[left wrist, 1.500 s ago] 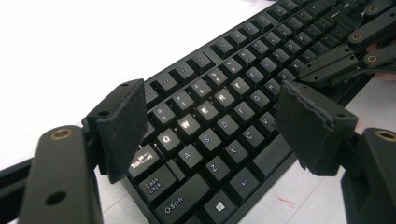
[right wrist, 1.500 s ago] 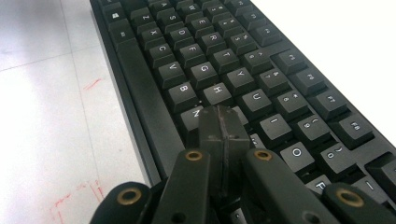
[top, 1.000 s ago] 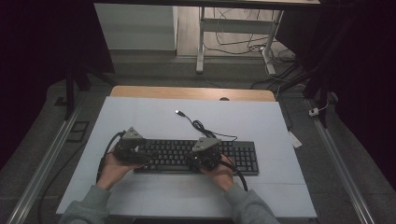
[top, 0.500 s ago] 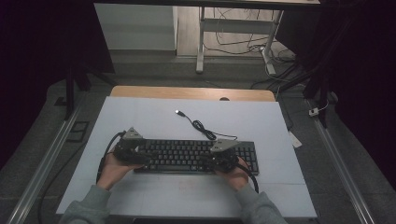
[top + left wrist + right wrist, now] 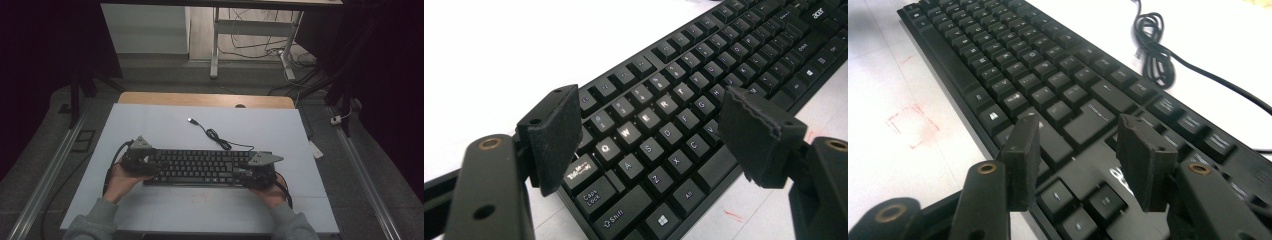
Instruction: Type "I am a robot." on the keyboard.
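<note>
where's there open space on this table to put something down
Free: the far-left table top, beyond the keyboard and left of its USB cable; also the near strip with the red marks. Crowded: both keyboard ends, under the left gripper and right gripper.

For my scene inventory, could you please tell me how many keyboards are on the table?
1: the black keyboard lies across the near part of the table.

Black keyboard [image 5: 200, 166] flat on table, near front edge.

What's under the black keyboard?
The keyboard lies on the white table. Red pen marks show beside it; whatever is directly beneath is covered.
</note>
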The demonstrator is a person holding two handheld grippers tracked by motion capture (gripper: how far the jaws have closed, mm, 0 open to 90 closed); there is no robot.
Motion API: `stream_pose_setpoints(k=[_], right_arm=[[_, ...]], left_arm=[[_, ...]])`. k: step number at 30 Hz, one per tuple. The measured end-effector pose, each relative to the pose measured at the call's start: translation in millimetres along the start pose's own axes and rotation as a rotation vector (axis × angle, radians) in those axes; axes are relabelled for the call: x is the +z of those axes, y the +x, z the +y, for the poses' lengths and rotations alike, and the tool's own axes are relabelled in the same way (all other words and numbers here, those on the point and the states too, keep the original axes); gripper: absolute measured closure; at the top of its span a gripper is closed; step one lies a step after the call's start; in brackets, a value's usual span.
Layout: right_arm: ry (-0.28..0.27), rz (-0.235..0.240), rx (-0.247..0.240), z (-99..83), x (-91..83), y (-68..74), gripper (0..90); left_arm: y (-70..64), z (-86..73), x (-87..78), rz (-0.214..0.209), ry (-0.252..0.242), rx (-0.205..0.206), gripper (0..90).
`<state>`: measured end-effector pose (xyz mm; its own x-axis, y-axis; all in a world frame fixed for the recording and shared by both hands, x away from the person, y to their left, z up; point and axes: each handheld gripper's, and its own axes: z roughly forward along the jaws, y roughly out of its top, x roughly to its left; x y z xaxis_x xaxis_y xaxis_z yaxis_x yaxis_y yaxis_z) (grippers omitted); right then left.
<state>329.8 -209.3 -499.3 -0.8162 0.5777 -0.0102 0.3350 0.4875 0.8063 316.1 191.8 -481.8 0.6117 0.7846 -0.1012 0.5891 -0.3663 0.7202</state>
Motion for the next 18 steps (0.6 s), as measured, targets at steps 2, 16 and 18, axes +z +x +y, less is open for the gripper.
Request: stream_pose_setpoints(k=[2, 16, 18], right_arm=[[0.0, -0.011, 0.001, -2.0, -3.9, -2.3, 51.0], [-0.009, -0.029, 0.006, -9.2, -17.4, -10.4, 48.9], [-0.005, -0.026, 0.001, -9.1, -15.8, -9.6, 48.8]], left_arm=[[1.3, -0.6, -0.9, -0.003, 0.001, 0.0, 25.7], [-0.2, -1.4, -7.8, -0.027, -0.025, -0.013, 27.2], [-3.0, -0.5, -7.2, -0.049, -0.025, 0.003, 29.7]])
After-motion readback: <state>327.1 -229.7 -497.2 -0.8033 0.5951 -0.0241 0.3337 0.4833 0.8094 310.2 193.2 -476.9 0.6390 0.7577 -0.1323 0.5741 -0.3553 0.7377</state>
